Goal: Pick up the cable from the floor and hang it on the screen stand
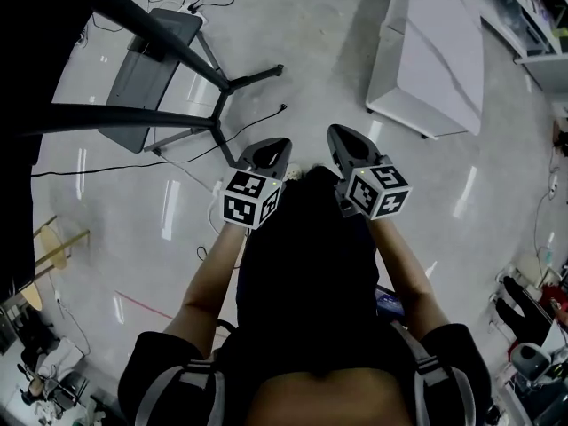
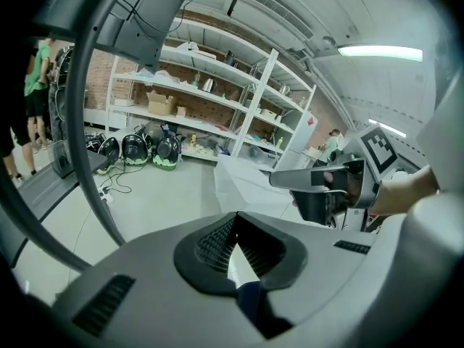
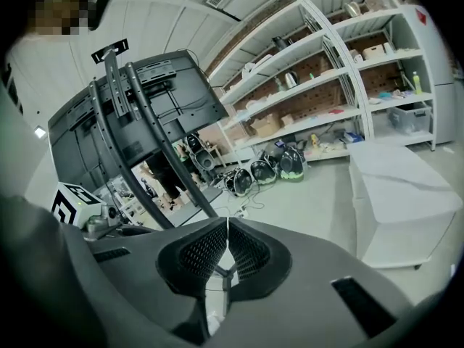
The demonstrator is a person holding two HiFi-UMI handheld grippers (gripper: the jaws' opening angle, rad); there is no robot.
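left gripper point(image 1: 273, 146), right gripper point(image 1: 343, 137), jaws together — cable point(image 1: 257, 121) on floor point(image 1: 311, 51), beside screen stand point(image 1: 160, 60)

Shows a glossy pale-grey floor point(image 1: 311, 96) streaked with reflected lamps. Holds a white block-shaped cabinet point(image 1: 435, 60) far right on that floor. Backs onto a brick wall point(image 2: 99, 85) lined with white open shelving point(image 3: 333, 78) carrying boxes and small items. Keeps dark rounded cases point(image 3: 279, 167) with green trim on the floor below the shelves. Glows from a long ceiling lamp point(image 2: 380, 51) upper right.

Cable point(image 1: 257, 121) lies on floor point(image 1: 311, 51) beside screen stand point(image 1: 142, 69).
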